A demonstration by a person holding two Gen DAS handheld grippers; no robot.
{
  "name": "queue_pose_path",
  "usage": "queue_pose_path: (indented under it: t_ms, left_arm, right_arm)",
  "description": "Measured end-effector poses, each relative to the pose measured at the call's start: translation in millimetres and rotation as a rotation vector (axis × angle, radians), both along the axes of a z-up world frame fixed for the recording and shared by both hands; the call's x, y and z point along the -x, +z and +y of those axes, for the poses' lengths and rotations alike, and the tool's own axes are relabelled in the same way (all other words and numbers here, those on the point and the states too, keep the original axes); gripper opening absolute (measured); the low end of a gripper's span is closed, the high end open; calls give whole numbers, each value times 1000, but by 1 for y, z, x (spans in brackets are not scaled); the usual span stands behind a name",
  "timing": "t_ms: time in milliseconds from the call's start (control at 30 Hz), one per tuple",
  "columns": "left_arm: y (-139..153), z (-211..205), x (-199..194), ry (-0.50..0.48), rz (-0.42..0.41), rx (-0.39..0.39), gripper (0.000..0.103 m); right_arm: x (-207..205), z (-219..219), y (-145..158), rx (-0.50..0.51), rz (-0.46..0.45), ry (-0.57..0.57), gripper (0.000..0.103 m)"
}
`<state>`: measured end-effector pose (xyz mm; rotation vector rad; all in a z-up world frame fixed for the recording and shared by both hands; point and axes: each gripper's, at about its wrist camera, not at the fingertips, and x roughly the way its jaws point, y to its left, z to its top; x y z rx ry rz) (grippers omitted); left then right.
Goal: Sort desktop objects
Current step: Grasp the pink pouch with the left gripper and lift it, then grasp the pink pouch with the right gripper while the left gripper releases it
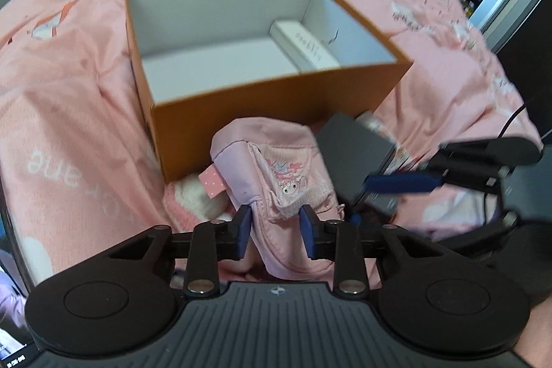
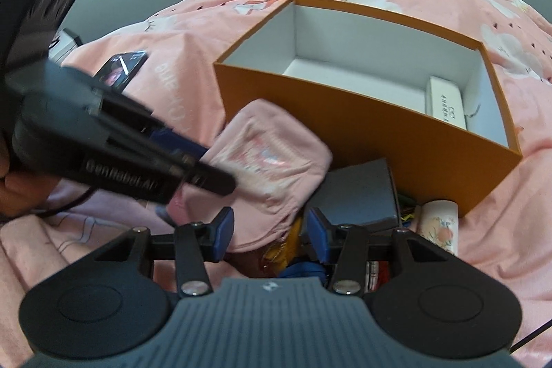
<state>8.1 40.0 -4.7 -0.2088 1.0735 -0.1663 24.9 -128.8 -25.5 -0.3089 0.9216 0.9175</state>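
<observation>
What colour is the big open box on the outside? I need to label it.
Orange outside, white inside; the box shows best in the right wrist view.

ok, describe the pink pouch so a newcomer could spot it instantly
Find the open orange box on the pink bedspread. Against its near wall lies the pink pouch, beside a dark grey box. It alone is soft pink fabric with a cartoon print.

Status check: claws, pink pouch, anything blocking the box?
Left claw closed on pink pouch. Right claw open, empty, over the pile. Orange box open, white case inside. Dark grey box beside pouch; path clear.
</observation>
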Motion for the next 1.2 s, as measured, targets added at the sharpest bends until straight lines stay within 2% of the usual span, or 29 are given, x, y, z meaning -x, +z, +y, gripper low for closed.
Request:
queue_pose_path:
  t_ms: [133,400,500,633,700,733,800,867,967,1000,1067,1200]
  left_arm:
    - [4,3,-7,36,0,66,30]
    - [0,16,-11,122,30,167,29]
    - [1,16,-12,130,33,183,28]
    - [6,14,-11,121,13,210,27]
    - [9,15,-10,122,5,228,25]
    - [10,17,-9,125,1,239,18]
    - [12,20,-9,136,-3,260,17]
    - [13,19,-9,139,-8,254,16]
    - [19,14,-7,133,-34,218,18]
    - [23,12,-6,132,-49,203,19]
    - [30,10,-2,136,-80,162,29]
    - [41,12,4,175,-116,57,40]
  right_arm:
    - [6,5,0,13,-24,47,50]
    - [10,6,2,19,-54,62,55]
    - [19,6,5,24,-90,101,55]
    - [21,7,4,23,-96,126,54]
    - [21,7,5,23,-108,123,53]
    - [21,7,5,26,-113,118,47]
    - [19,7,4,29,-104,111,41]
    - [19,6,4,19,-89,111,30]
    - [19,4,7,-1,-90,114,22]
    - [19,2,9,-11,-87,112,21]
    - [15,-3,14,-47,-59,98,19]
    - [-5,-20,27,-175,71,47,18]
